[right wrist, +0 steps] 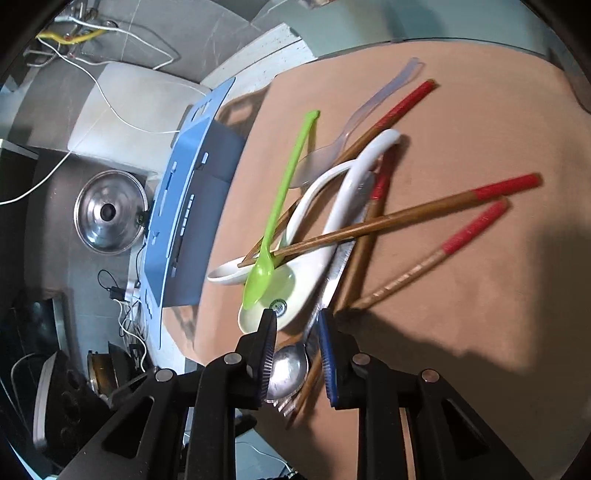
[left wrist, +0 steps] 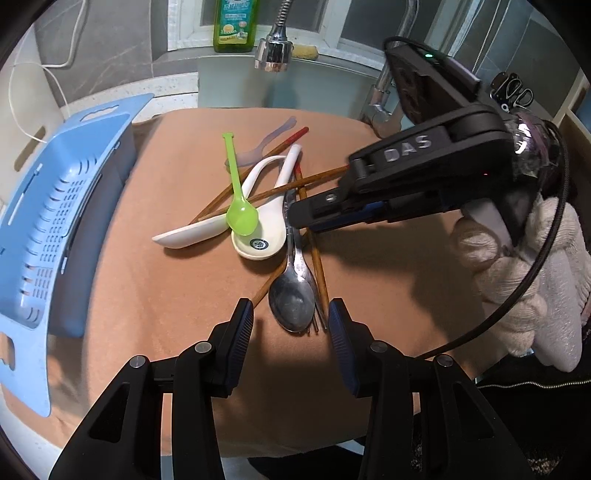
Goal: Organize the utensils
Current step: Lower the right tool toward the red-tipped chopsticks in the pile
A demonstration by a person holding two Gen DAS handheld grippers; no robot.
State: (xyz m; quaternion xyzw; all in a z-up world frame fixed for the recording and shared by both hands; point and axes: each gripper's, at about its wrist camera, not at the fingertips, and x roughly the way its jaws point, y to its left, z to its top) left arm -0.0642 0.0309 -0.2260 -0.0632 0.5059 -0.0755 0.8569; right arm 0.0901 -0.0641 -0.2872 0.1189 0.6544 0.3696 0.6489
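Observation:
A heap of utensils lies on a tan cloth (left wrist: 166,295): a green plastic spoon (left wrist: 242,218), two white ceramic spoons (left wrist: 262,236), red-tipped wooden chopsticks (right wrist: 406,214), a clear plastic spoon (right wrist: 369,110), a metal spoon (left wrist: 291,302) and a fork (left wrist: 319,321). My left gripper (left wrist: 291,314) is open, its fingers either side of the metal spoon's bowl without touching it. My right gripper (right wrist: 297,321) reaches in from the right. Its jaws stand narrow astride the metal handles (right wrist: 332,273), beside the ceramic spoon's bowl (right wrist: 291,291), with gaps still showing.
A blue slotted basket (left wrist: 55,221) stands along the cloth's left side. Behind are a faucet head (left wrist: 273,51), a green soap bottle (left wrist: 234,26) and a sponge (left wrist: 304,51). A gloved hand (left wrist: 524,277) holds the right gripper. A steel lid (right wrist: 109,212) lies below.

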